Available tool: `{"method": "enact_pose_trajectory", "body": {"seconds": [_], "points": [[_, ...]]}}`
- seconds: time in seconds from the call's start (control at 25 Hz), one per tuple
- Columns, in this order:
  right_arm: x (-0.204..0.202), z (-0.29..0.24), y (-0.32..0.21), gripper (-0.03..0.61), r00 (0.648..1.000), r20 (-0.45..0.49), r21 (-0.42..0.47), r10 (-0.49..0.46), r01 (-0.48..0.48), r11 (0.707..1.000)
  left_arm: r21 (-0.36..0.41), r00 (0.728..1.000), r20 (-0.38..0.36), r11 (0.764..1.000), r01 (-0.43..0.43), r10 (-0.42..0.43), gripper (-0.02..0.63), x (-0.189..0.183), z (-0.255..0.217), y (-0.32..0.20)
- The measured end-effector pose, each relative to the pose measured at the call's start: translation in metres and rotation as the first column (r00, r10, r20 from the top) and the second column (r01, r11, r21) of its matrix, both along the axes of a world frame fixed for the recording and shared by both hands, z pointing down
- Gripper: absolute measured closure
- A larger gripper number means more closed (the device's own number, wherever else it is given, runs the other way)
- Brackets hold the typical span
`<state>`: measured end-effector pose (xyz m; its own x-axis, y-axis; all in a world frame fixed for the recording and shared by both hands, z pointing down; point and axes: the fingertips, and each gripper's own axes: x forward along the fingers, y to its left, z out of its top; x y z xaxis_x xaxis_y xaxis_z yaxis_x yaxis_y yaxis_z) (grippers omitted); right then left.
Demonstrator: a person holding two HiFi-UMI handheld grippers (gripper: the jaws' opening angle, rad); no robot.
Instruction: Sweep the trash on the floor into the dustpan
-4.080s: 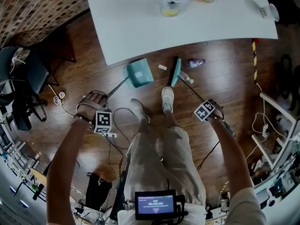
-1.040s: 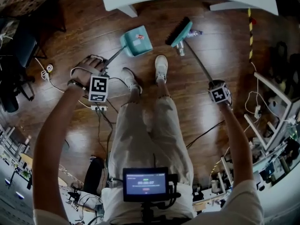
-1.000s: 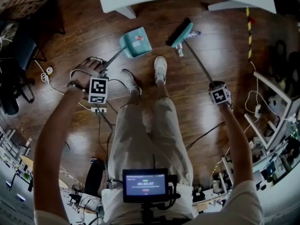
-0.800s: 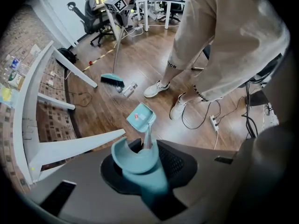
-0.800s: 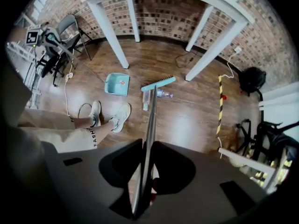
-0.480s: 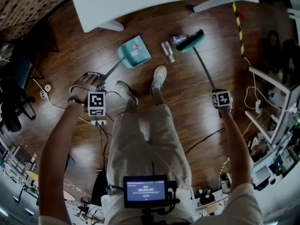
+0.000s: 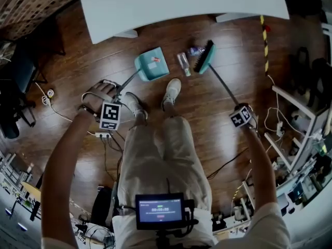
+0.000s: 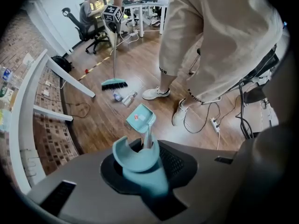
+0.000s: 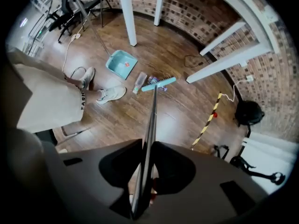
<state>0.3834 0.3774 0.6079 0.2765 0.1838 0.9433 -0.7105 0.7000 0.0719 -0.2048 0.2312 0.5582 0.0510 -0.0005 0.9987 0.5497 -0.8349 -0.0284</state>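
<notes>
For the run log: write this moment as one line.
left gripper: shut on dustpan | right gripper: shut on broom | bottle: between dustpan and broom

A dark brown wooden plank floor (image 7: 104, 56) is seen, on which the legs of a white table (image 7: 181, 7) are stood. A teal plastic dustpan (image 7: 152, 65) is rested on the planks. A clear plastic bottle (image 7: 183, 64) is laid between it and the teal head of a long-handled broom (image 7: 206, 57), and a crumpled purple wrapper (image 7: 195, 51) is found just beside the bristles. A yellow-and-black striped strip (image 7: 265, 40) is stretched farther to the right.
</notes>
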Motion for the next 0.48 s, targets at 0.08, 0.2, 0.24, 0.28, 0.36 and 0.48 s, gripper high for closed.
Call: {"method": "enact_pose_trajectory", "body": {"seconds": [0.08, 0.2, 0.24, 0.28, 0.36, 0.48], "points": [[-0.003, 0.003, -0.005, 0.472, 0.998, 0.009, -0.020, -0.057, 0.057, 0.998, -0.014, 1.000, -0.008, 1.000, 0.006, -0.006, 0.534, 0.006, 0.002, 0.002], [-0.009, 0.009, -0.015, 0.472, 0.993, 0.028, -0.025, -0.113, 0.113, 0.993, -0.022, 1.000, -0.011, 1.000, 0.008, -0.008, 0.534, 0.013, 0.008, 0.004], [-0.010, 0.010, -0.016, 0.472, 0.992, 0.032, -0.028, -0.122, 0.123, 0.992, -0.020, 1.000, -0.011, 1.000, 0.006, -0.006, 0.534, 0.017, 0.009, 0.005], [-0.010, 0.010, -0.016, 0.472, 0.991, 0.031, -0.034, -0.132, 0.133, 0.991, -0.016, 1.000, -0.010, 1.000, 0.002, -0.002, 0.534, 0.020, 0.009, 0.005], [-0.009, 0.011, -0.014, 0.472, 0.986, 0.020, -0.046, -0.166, 0.167, 0.985, -0.009, 1.000, -0.010, 1.000, -0.009, 0.009, 0.534, 0.026, 0.009, 0.008], [-0.005, 0.014, -0.015, 0.472, 0.968, -0.016, -0.056, -0.252, 0.251, 0.966, -0.007, 1.000, -0.004, 1.000, -0.019, 0.019, 0.534, 0.032, 0.010, 0.011]]}}
